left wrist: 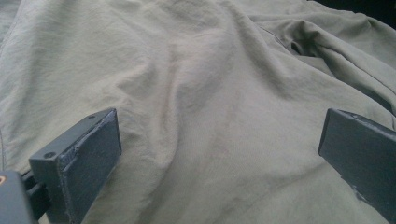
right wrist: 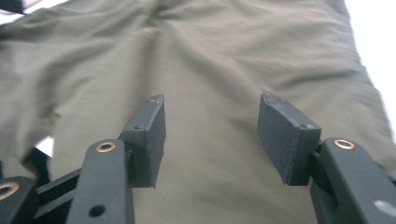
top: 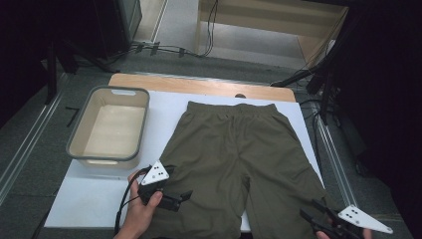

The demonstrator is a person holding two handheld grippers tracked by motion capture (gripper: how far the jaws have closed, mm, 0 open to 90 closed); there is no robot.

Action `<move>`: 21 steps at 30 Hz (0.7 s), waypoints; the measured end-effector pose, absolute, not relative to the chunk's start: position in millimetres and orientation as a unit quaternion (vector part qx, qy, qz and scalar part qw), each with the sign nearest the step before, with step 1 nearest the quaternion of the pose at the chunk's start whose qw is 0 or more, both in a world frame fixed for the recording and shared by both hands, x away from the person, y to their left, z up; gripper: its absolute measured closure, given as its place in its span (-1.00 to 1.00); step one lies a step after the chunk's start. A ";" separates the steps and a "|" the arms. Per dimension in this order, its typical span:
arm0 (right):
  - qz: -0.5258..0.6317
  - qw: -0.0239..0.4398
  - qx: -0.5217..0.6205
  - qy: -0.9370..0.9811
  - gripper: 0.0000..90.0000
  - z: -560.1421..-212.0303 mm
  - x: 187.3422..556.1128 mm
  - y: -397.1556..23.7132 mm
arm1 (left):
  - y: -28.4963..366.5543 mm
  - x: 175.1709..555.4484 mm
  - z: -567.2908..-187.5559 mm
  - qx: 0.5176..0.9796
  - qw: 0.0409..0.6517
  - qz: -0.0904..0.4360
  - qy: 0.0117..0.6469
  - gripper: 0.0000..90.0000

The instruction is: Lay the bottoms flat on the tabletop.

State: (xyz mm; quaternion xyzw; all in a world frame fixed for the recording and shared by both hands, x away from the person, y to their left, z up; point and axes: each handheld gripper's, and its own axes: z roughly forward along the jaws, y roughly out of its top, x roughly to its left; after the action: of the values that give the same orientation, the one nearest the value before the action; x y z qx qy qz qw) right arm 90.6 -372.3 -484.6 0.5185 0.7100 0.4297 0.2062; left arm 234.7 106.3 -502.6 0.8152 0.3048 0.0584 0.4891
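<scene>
A pair of olive green shorts (top: 234,149) lies spread flat on a white board (top: 89,199), waistband at the far side and legs toward me. My left gripper (top: 185,195) rests at the hem of the shorts' left leg, held by a hand. Its jaws stand wide apart over the cloth (left wrist: 196,93), and my left gripper (left wrist: 219,135) pinches nothing. My right gripper (top: 308,209) hovers at the lower right, just above the right leg. In the right gripper view the shorts (right wrist: 224,51) stretch out below my right gripper (right wrist: 212,105), which is open with nothing between the pads.
A beige tub with a grey rim (top: 145,124) sits empty on the board's left side, close to the shorts. The wooden table edge (top: 199,84) runs along the back. Cables and dark stands lie on the floor behind and to the right.
</scene>
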 end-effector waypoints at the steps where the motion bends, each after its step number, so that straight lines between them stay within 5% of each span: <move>1: 0.433 0.205 0.512 0.713 -0.11 -485.1 93.5 -365.0 | 106.7 234.5 -502.4 0.814 0.490 0.058 0.305 -1.00; 21: 0.423 0.157 0.460 0.764 -0.20 -515.5 120.6 -260.0 | 130.9 224.5 -495.2 0.815 0.464 0.093 0.335 -0.89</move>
State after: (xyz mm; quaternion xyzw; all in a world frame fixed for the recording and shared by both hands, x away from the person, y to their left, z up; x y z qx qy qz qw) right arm 120.6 -260.0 -515.5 0.4602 0.7643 0.4234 0.1574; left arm 224.5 130.9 -495.2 0.8152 0.3346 0.0930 0.4635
